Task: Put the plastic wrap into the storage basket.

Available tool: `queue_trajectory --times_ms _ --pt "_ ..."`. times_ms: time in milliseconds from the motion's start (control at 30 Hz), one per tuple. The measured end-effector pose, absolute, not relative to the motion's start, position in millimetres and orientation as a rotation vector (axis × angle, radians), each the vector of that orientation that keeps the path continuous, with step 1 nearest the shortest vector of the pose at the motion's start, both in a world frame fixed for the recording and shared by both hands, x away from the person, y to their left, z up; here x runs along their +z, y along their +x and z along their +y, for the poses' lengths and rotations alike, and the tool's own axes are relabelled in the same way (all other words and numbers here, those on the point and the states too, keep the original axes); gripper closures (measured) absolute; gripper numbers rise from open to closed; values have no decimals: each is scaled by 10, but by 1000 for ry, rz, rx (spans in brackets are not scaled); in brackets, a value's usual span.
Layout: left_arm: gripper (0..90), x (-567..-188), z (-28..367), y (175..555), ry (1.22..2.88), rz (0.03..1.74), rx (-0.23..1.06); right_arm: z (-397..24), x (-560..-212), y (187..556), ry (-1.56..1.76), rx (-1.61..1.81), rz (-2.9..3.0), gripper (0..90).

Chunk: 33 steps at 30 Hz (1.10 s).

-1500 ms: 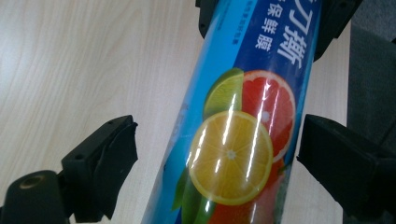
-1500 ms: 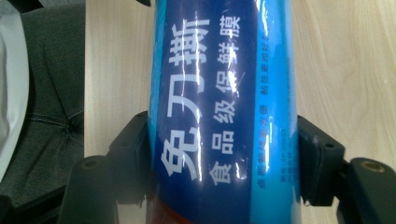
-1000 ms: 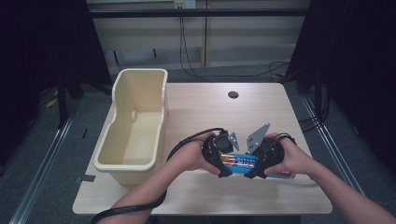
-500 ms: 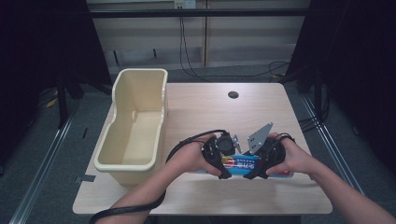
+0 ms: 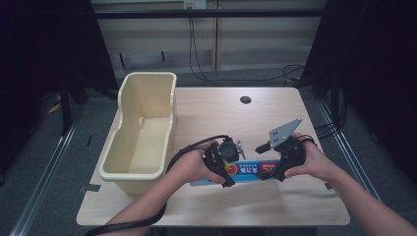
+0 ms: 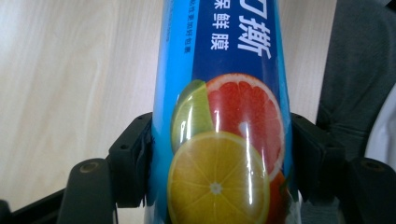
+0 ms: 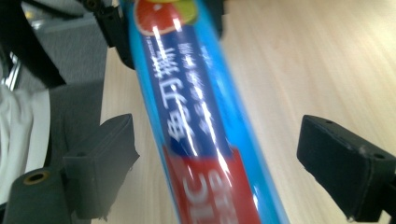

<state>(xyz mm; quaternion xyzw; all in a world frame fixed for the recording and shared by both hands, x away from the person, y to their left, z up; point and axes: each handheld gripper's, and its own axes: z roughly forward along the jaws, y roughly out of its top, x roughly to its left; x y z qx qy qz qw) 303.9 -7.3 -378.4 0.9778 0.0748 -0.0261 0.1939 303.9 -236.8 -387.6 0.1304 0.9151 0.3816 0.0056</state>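
A long blue box of cling film (image 5: 248, 169) with citrus fruit printed on it lies across the table's near part, between my two grippers. My left gripper (image 5: 228, 172) holds its fruit end. In the left gripper view its pads (image 6: 135, 158) press on both sides of the box (image 6: 224, 116), and the jaws have just been closing. My right gripper (image 5: 273, 172) is at the red end. Its jaws have just been opening, and its fingers (image 7: 105, 154) stand wide apart, clear of the box (image 7: 201, 126) that runs between them.
A tall cream plastic bin (image 5: 142, 132) stands on the left part of the wooden table (image 5: 255, 118), next to my left hand. A dark cable hole (image 5: 245, 100) is at the back. Grey floor and cables surround the table.
Both hands have stayed where they were at the two ends of the box. The box has not visibly shifted on the table.
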Motion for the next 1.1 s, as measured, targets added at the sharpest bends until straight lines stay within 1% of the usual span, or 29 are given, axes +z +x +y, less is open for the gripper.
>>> queue_trajectory --times_ms 67,167,233,333,400,500,633,733,967,1000,1100 --pt "323 -3763 -33 3049 2743 223 -76 -2424 -3873 3055 438 1163 2848 69" --pt "323 -3724 28 3058 2748 231 -67 -2471 -3880 3065 483 1166 2823 49" --pt "323 -3699 76 3065 2751 260 -81 -2490 -3880 3069 494 1170 2804 43" --pt "323 -3670 156 3069 2744 291 -70 -2584 -3887 3074 545 1177 2780 27" --pt "323 -3637 223 3093 2750 318 -86 -2614 -3893 3073 547 1175 2779 27" --pt "323 -3596 314 3115 2753 358 -71 -2714 -3922 3064 613 1162 2738 24" --pt "323 -3519 437 3142 2756 430 -64 -2758 -3969 3034 607 1146 2747 27" --pt "323 -3482 474 3152 2745 447 -78 -2768 -4008 3016 621 1143 2737 24" --pt "324 -3351 515 3156 2737 496 -59 -2746 -4114 2965 639 1128 2744 22" --pt "323 -3327 521 3167 2738 499 -79 -2747 -4128 2956 643 1129 2749 27" --pt "323 -3244 532 3192 2727 526 -77 -2763 -4171 2935 651 1146 2747 24"
